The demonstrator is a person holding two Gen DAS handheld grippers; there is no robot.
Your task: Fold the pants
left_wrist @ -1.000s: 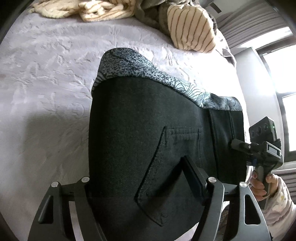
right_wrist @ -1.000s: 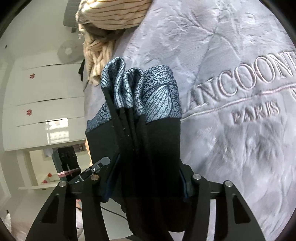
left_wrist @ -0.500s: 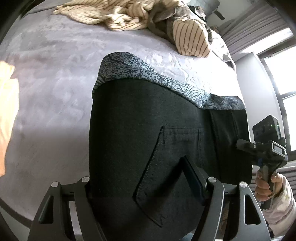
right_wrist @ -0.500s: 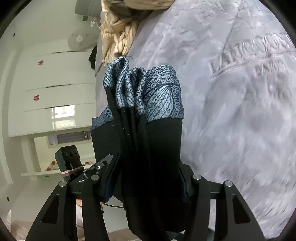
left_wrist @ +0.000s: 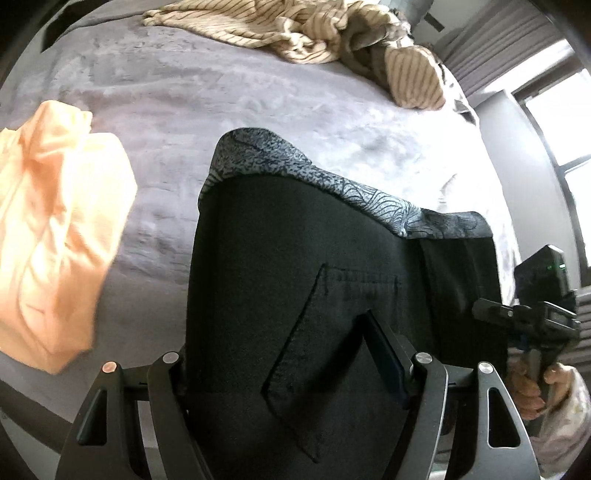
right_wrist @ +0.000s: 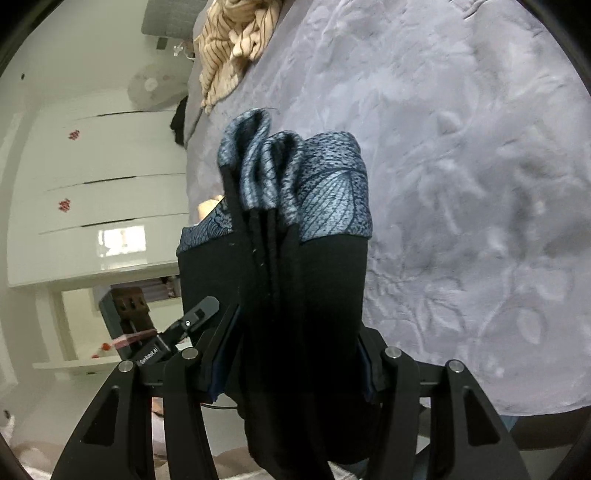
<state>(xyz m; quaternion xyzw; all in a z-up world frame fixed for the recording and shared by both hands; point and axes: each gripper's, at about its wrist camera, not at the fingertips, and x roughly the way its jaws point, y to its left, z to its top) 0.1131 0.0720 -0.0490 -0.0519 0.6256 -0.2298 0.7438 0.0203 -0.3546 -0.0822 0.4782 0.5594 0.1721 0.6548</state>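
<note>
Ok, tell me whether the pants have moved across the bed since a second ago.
Yes. The pants have travelled toward the orange cloth, away from the striped pile on the bed.

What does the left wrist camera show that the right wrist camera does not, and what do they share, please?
Only the left wrist view shows the peach garment lying on the bed, the window, and the back pocket of the pants. Only the right wrist view shows the white cabinet doors and a fan. Both show the black pants with a patterned blue waistband, the striped beige clothing and the grey bedspread.
</note>
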